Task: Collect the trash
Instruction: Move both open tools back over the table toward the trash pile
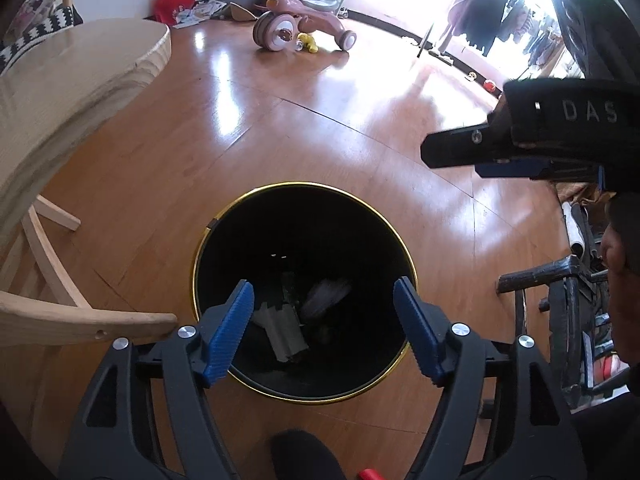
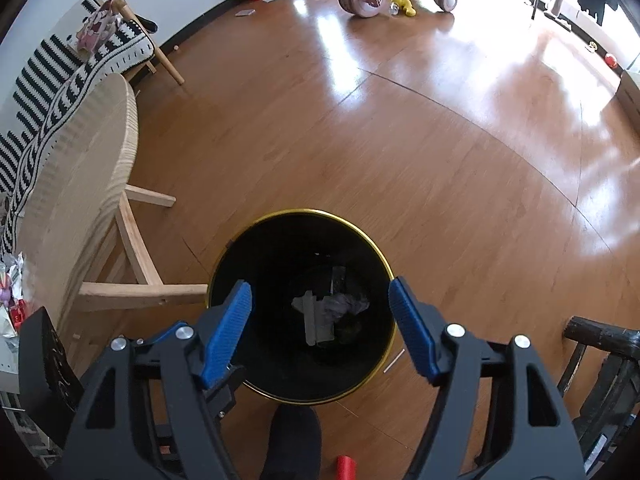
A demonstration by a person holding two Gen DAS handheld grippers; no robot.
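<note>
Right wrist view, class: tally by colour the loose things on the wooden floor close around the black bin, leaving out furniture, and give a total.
Red: 1, cylinder
White: 1, thin stick
Total: 2, both on the floor beside the bin.

You are looking down into a round black bin [image 1: 240, 216] with a gold rim, standing upright on the floor; pale crumpled scraps [image 2: 320, 316] are lying at its bottom.
</note>
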